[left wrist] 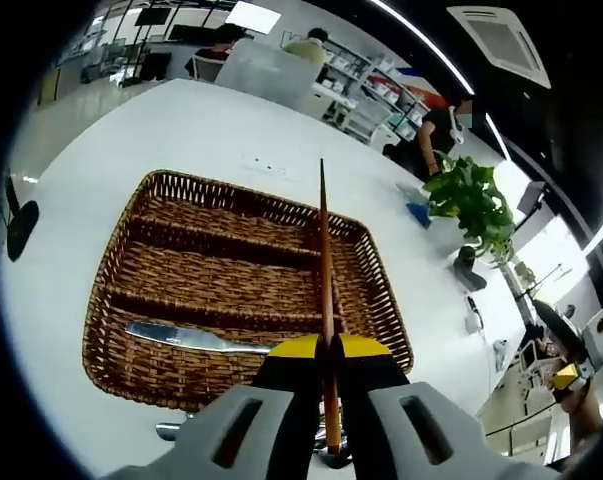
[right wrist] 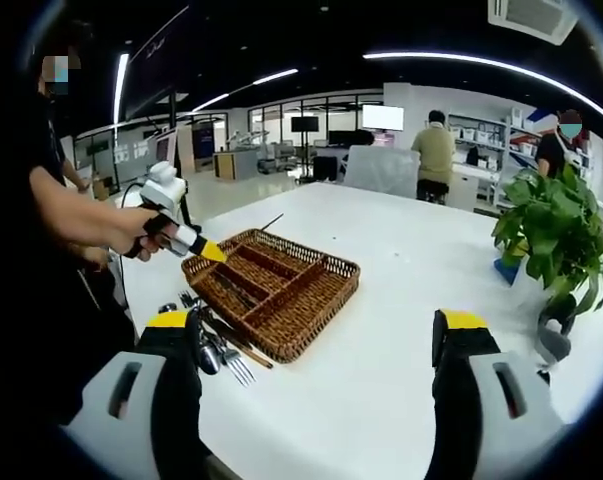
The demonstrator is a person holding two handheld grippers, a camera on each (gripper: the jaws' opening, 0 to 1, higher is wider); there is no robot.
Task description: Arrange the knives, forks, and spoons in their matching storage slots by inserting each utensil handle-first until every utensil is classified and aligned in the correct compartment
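Observation:
A brown wicker tray [left wrist: 112,268] with long slots lies on the white table; a silver knife [left wrist: 186,337] rests in its nearest slot. My left gripper [left wrist: 327,348] is shut on a thin brown wooden-handled utensil [left wrist: 323,250], whose slim end points out over the tray. The utensil's head is hidden below the jaws. In the right gripper view a person's hand holds that left gripper [right wrist: 210,250] over the tray's [right wrist: 333,284] left corner. My right gripper [right wrist: 316,325] hangs above the table right of the tray, jaws wide apart and holding nothing.
Loose forks and spoons [right wrist: 221,355] lie on the table [right wrist: 381,400] by the tray's near edge. A potted plant [right wrist: 549,240] stands at the right of the table. People sit at desks in the background.

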